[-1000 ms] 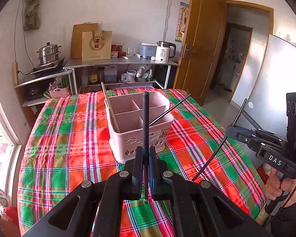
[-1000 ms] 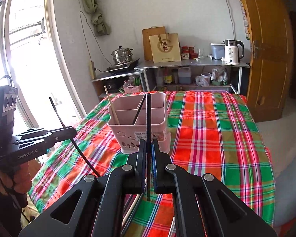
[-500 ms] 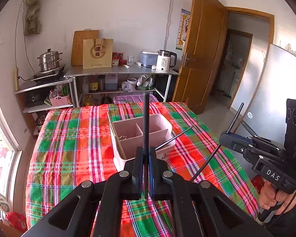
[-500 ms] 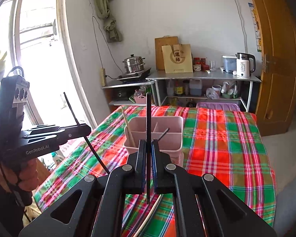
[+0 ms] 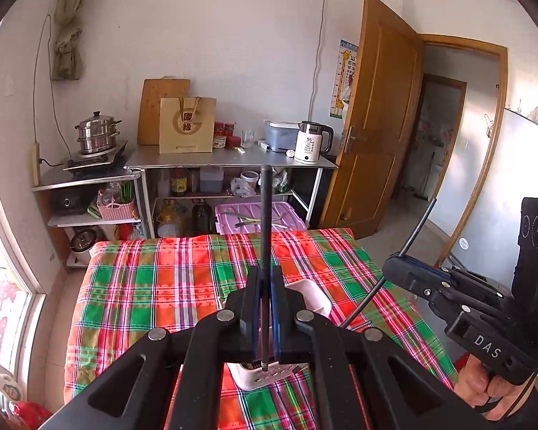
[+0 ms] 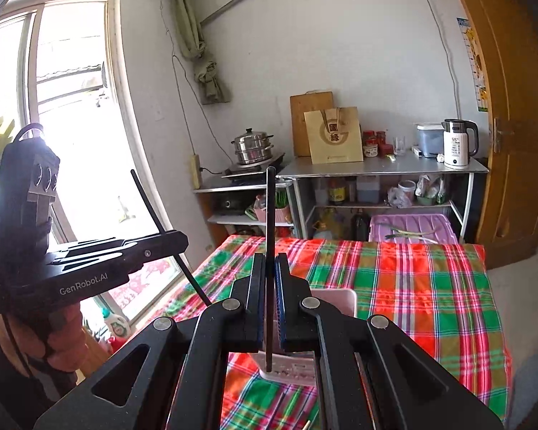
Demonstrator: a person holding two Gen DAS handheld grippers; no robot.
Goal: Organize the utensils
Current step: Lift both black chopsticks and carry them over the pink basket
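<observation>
- The left tongs [image 5: 265, 308] were clamped shut on a black chopstick [image 5: 265, 222] that stood upright between the pads.
- The right tongs [image 6: 269, 301] were likewise closed on another black chopstick [image 6: 270, 215].
- The pink utensil caddy [image 5: 310, 295] sat on the plaid-covered bench [image 5: 143, 286], just below both tongs and largely hidden by them.

1. The left gripper [image 5: 265, 308] is matt black plastic with dull metal rivets; clamped between its fingers is a thin, matt dark chopstick [image 5: 265, 222].
2. Beneath it, the tablecloth [image 5: 150, 286] is woven plaid cloth.
3. Just below the fingers, the utensil holder [image 5: 312, 297] is smooth pale-pink plastic.
4. Far ahead, the steamer pot [image 5: 97, 132] is shiny metal.
</observation>
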